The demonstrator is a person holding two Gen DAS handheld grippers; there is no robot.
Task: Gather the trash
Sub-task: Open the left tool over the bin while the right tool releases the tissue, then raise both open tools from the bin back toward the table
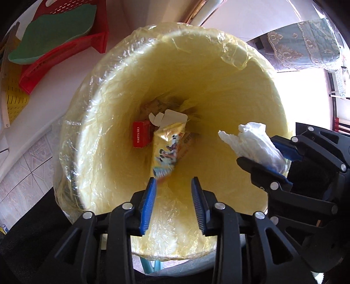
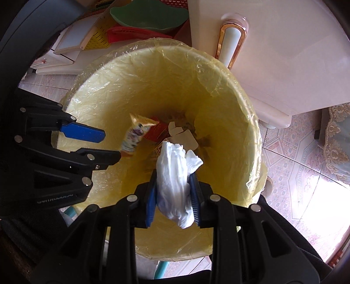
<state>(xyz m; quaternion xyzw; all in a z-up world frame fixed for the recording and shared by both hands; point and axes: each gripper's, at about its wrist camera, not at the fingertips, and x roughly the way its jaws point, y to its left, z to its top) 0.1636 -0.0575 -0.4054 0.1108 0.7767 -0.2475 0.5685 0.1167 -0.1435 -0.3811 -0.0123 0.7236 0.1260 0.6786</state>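
Note:
A bin lined with a yellow plastic bag (image 1: pixel 218 91) (image 2: pixel 218 91) fills both views from above. My left gripper (image 1: pixel 174 182) (image 2: pixel 111 145) is open over the bin. A gold snack wrapper (image 1: pixel 167 148) (image 2: pixel 136 135) is just beyond its fingertips, blurred, free of the pads. My right gripper (image 2: pixel 175 174) (image 1: pixel 256 150) is shut on a crumpled white tissue (image 2: pixel 175 183) (image 1: pixel 253 142) and holds it over the bin's mouth. A red box (image 1: pixel 141 135) (image 2: pixel 157 130) and a white opened carton (image 1: pixel 168 118) (image 2: pixel 183 136) lie at the bin's bottom.
A red basket (image 1: pixel 65 54) with a green mat (image 1: pixel 54 35) (image 2: pixel 151 15) and a yellow perforated basket (image 1: pixel 13 96) stand behind the bin. A white cabinet (image 2: pixel 284 54) with a gold-trimmed handle (image 2: pixel 231 39) is beside it. The floor is patterned tile (image 2: pixel 295 157).

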